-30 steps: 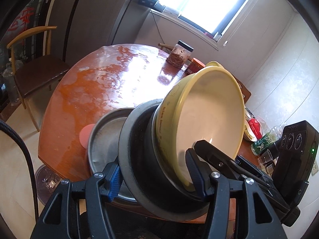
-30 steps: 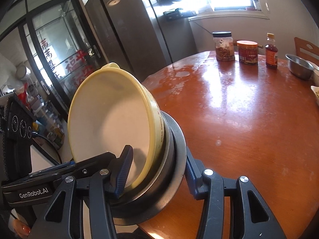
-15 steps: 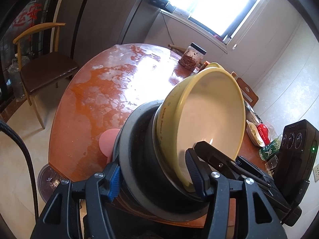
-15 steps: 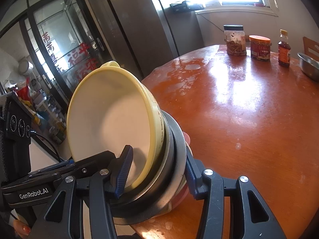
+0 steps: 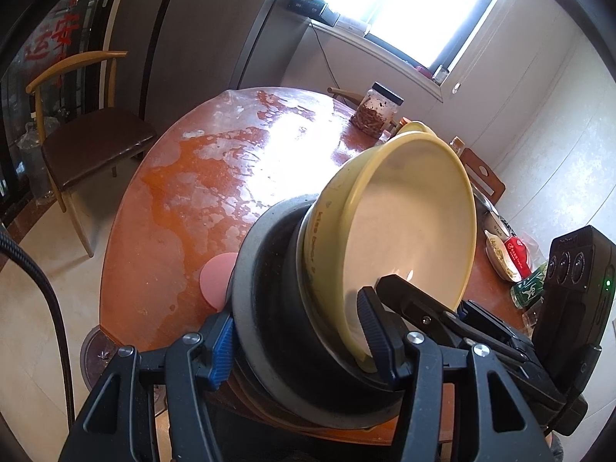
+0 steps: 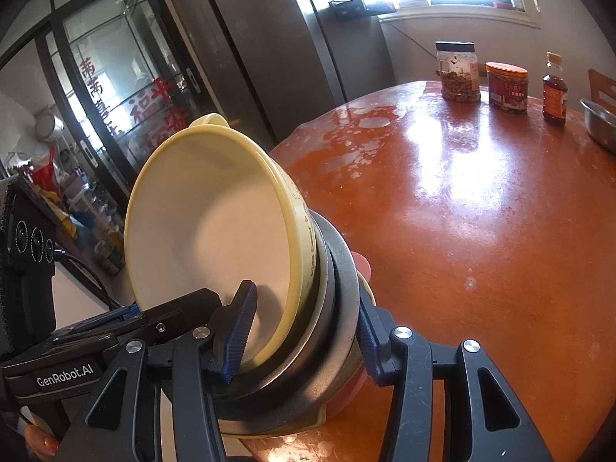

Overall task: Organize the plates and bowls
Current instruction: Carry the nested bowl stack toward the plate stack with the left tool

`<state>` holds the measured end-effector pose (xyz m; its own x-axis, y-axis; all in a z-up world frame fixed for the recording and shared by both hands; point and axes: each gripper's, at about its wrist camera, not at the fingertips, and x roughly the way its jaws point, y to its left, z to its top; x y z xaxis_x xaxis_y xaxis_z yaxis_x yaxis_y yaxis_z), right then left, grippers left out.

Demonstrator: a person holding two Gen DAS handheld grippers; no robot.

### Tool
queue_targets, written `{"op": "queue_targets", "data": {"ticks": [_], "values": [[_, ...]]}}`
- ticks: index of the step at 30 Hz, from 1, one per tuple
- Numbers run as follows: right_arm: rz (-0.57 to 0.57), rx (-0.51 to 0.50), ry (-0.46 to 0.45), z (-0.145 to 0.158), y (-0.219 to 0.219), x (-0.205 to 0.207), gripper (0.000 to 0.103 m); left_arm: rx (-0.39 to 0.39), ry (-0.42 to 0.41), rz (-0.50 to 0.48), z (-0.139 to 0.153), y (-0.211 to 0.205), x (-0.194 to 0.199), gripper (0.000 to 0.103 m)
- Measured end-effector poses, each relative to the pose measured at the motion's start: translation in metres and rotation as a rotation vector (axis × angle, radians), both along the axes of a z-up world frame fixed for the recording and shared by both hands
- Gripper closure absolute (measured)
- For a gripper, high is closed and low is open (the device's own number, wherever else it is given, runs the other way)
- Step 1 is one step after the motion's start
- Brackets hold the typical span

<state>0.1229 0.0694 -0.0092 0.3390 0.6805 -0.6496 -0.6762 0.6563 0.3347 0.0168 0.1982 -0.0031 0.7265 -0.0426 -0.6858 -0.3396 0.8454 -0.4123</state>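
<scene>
While we grip it from both sides, the nested stack of dishes hangs tilted over the near edge of the round wooden table (image 6: 481,211). Our left gripper (image 5: 300,340) pinches the stack across the yellow bowl (image 5: 408,223) and the dark grey dish (image 5: 277,308) beneath it, one pad inside the bowl, the other on the dish's outer rim. Our right gripper (image 6: 304,327) clamps the same stack from the opposite side, one pad inside the bowl (image 6: 215,223), the other against the grey dish's (image 6: 338,300) rim. A pink plate (image 5: 217,277) peeks out under the stack. At the table's far side stand a black-lidded jar (image 6: 458,71), an orange-lidded jar (image 6: 506,86) and a small bottle (image 6: 555,90); a steel bowl (image 6: 600,123) sits near them.
</scene>
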Motion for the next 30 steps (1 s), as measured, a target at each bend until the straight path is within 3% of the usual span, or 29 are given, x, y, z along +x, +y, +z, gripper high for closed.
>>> {"op": "queue_targets", "data": {"ticks": [11, 30], "values": [[-0.012, -0.005, -0.025, 0.004, -0.001, -0.004, 0.051, 0.011, -0.004, -0.004, 0.001, -0.001, -0.001, 0.045], [-0.037, 0.016, -0.035, 0.008, -0.017, -0.001, 0.040, 0.019, 0.005, 0.007, 0.003, -0.004, -0.004, 0.045]]}}
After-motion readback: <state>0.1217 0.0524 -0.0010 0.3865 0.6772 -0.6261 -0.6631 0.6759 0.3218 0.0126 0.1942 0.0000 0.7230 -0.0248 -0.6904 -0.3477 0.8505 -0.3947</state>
